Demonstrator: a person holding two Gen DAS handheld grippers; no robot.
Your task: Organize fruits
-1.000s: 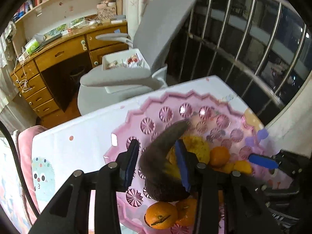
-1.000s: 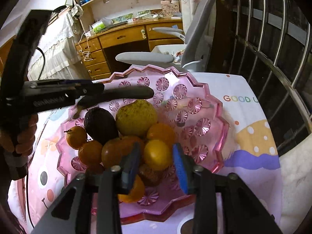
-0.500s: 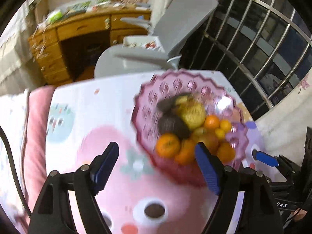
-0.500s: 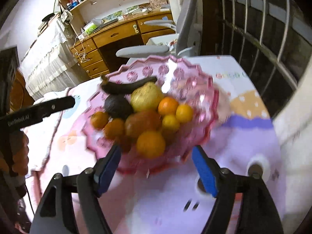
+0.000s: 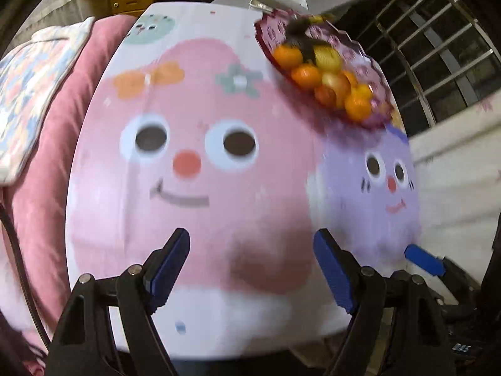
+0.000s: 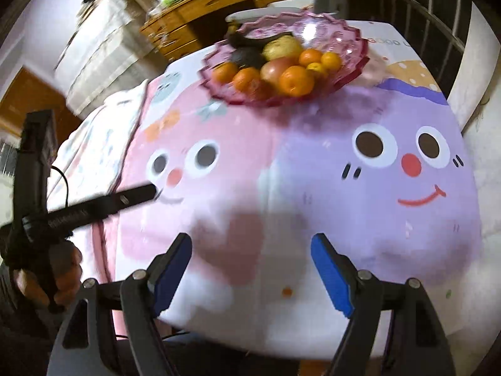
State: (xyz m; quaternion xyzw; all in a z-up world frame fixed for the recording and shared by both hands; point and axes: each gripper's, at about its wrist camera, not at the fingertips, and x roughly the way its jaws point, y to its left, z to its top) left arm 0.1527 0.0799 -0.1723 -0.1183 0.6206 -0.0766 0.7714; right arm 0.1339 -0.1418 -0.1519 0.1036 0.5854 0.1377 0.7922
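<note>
The tablecloth [image 6: 360,188] carries printed letters "GOOD L", cut off at the edge, just past the fruit bowl [image 6: 344,59] in the right wrist view; small print on the left gripper's [image 6: 94,206] black body is too blurred to read

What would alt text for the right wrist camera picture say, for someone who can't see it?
A pink glass fruit bowl heaped with oranges, a pear and a dark banana sits at the far end of a cartoon-face tablecloth. The open, empty right gripper frames the foreground, with the left gripper reaching in from the left.
</note>
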